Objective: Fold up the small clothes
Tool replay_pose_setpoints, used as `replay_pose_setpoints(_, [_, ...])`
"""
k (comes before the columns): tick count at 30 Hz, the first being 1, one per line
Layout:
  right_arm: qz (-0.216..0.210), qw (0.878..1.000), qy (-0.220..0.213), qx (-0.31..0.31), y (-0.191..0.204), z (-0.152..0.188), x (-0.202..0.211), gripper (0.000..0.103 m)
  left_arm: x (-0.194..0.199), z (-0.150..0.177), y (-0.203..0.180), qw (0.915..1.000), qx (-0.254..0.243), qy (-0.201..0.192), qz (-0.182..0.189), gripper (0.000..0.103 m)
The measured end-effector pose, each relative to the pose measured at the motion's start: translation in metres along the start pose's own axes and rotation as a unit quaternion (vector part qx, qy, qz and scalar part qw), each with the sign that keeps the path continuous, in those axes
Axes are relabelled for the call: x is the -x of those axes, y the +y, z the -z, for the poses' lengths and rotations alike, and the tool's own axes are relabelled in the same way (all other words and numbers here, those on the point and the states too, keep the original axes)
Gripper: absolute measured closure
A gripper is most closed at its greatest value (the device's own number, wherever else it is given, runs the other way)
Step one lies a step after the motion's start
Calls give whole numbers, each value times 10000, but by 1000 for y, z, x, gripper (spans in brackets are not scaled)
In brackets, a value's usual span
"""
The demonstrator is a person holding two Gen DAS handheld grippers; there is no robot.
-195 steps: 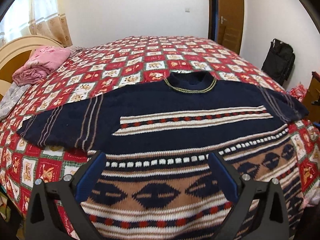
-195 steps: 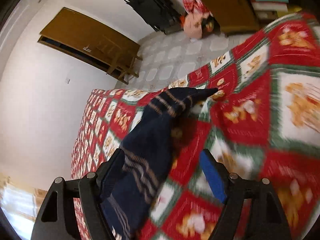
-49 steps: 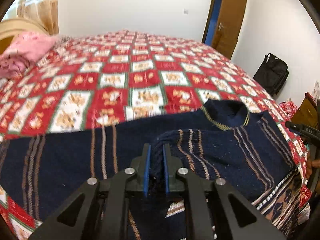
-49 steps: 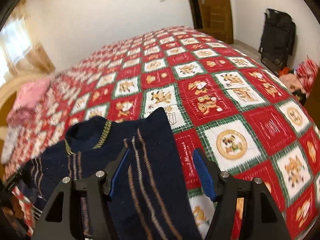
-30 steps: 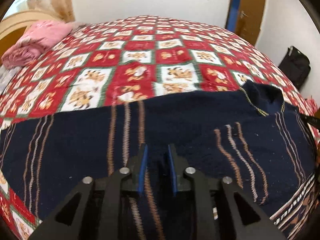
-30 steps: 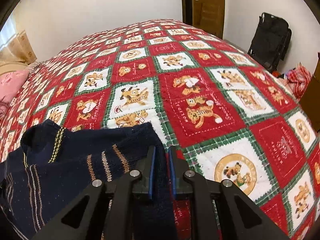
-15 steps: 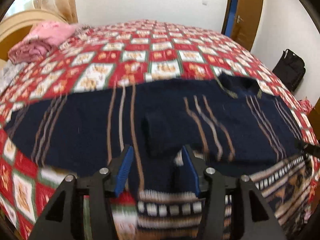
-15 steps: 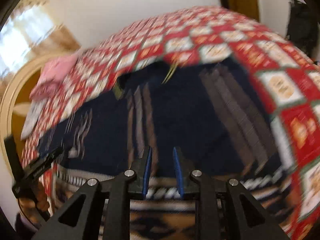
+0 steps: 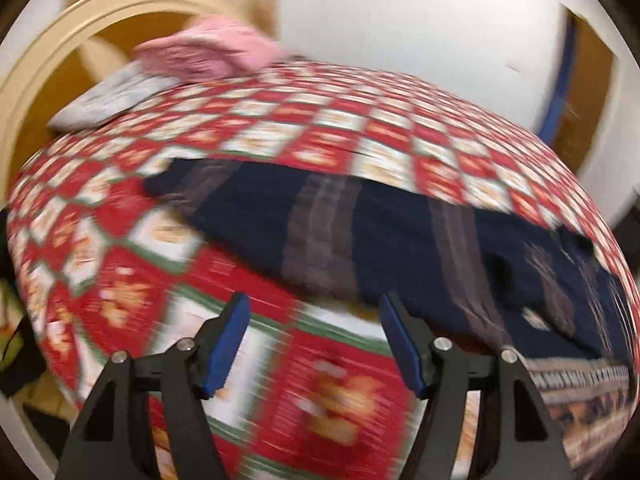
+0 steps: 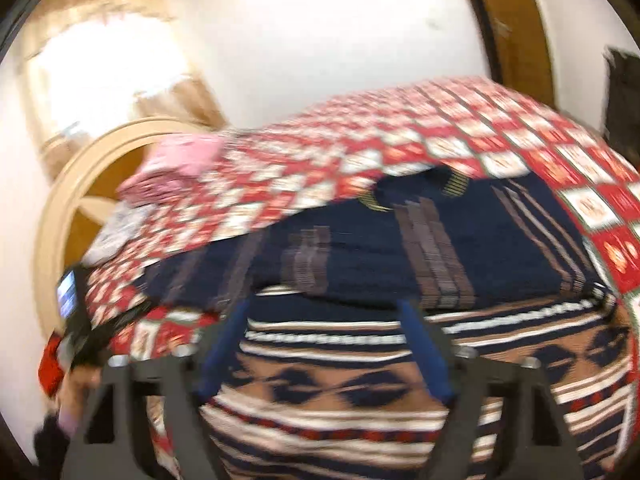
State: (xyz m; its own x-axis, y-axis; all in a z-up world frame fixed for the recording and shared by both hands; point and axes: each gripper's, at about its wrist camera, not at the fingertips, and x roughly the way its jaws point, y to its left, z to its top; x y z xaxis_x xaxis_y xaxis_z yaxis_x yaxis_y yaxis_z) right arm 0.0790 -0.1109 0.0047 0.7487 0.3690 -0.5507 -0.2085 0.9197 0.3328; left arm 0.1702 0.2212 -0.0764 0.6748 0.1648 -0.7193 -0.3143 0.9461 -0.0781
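A navy knit sweater (image 10: 400, 264) with brown stripes and a patterned hem lies flat on the bed. Its right sleeve is folded across the chest. Its left sleeve (image 9: 280, 220) still stretches out flat toward the headboard. My left gripper (image 9: 314, 312) is open and empty, just in front of that left sleeve, over the bedspread. My right gripper (image 10: 322, 316) is open and empty, above the sweater's patterned lower part. The left gripper also shows at the left edge of the right wrist view (image 10: 72, 304). Both views are blurred by motion.
The bed has a red and white checked bedspread (image 9: 360, 120). Folded pink clothes (image 9: 208, 54) and a grey cloth (image 9: 104, 100) lie by the cream headboard (image 9: 44, 48). A brown door (image 10: 508, 20) and a black bag (image 10: 624, 80) stand at the far right.
Both grippers have opened wide and let go of the folded right sleeve. The left gripper has swung left to the outstretched left sleeve. The right gripper has pulled back over the hem.
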Motion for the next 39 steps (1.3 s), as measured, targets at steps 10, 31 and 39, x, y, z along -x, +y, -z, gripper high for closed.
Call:
replay_pose_setpoints(10, [-73,9966,801,184,31,33,-36,22,-25,-20,45,9952,409,-60,-885,31])
replay_pose_setpoints(31, [254,9942,1032,-165,12,35,-46,22,-96,-53,91,9765,1804,317,-1133,72])
replay_pose_setpoints(39, [254,9936,1065,-280,8,36,-45,22,-99,-54,81,9817,1623,196,-976,92])
